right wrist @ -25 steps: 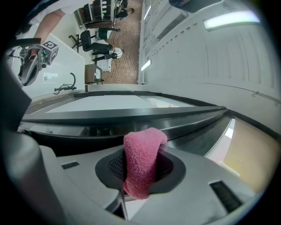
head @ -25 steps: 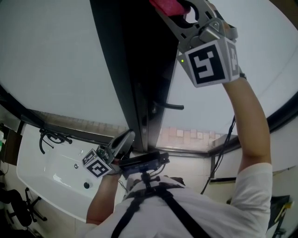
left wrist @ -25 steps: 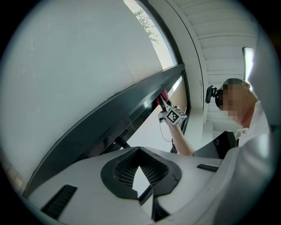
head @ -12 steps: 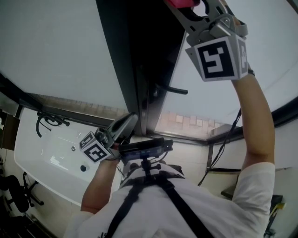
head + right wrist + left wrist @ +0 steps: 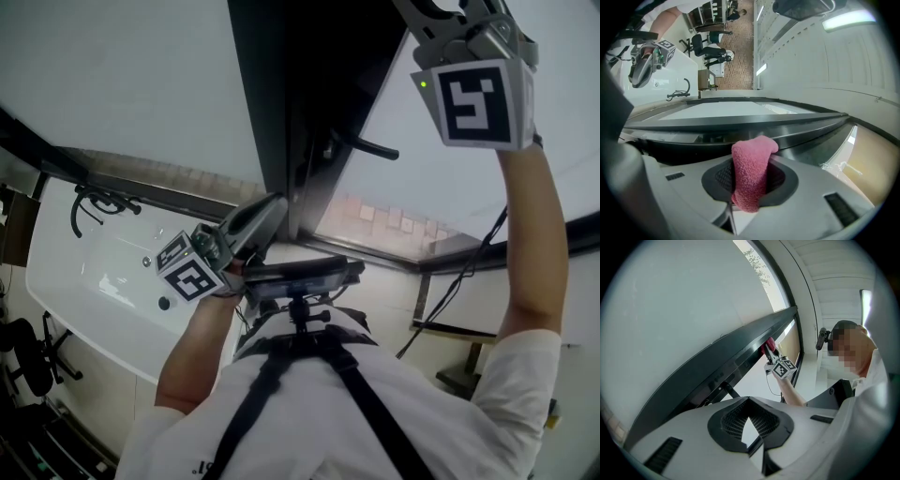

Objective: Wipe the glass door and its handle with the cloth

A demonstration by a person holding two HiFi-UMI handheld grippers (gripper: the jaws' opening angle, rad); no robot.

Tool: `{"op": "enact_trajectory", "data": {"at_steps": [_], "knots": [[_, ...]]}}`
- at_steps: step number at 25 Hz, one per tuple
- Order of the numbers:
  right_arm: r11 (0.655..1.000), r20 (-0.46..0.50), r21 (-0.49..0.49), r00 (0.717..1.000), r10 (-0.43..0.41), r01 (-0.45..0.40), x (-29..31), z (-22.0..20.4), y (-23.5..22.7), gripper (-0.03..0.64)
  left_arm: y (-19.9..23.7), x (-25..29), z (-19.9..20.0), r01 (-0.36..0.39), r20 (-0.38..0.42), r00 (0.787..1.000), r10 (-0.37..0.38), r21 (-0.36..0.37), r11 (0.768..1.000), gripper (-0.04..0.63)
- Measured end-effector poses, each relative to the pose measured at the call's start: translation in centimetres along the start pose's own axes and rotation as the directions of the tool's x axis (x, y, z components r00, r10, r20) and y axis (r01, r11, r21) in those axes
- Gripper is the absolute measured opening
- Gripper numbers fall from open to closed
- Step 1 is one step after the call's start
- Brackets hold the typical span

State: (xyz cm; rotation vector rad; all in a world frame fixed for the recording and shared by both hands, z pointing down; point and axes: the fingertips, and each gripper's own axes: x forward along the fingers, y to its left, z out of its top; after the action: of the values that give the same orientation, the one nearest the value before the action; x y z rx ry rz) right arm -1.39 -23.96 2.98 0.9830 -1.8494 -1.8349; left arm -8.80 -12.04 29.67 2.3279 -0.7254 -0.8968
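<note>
My right claw (image 5: pixel 749 185) clamps the pink terry cloth (image 5: pixel 751 161), my left claw (image 5: pixel 265 217) sits closed and empty, and I should press the cloth flat on the frosted glass door (image 5: pixel 450 183).

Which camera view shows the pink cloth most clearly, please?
The right gripper view: the pink cloth fills the centre, clamped between the jaws of the right claw. The left gripper view shows the cloth only small and far off, against the dark door frame. The head view does not show it.
</note>
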Motion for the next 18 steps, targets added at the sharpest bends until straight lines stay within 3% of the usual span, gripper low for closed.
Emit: {"op": "enact_trajectory", "data": {"at_steps": [18], "knots": [[1.000,0.008,0.002,1.000,0.028,-0.028,-0.2,-0.2,2.9,0.084,0.0,0.2,0.0,-0.001,-0.006,1.000,0.001,-0.009,1.000,-0.008]]}}
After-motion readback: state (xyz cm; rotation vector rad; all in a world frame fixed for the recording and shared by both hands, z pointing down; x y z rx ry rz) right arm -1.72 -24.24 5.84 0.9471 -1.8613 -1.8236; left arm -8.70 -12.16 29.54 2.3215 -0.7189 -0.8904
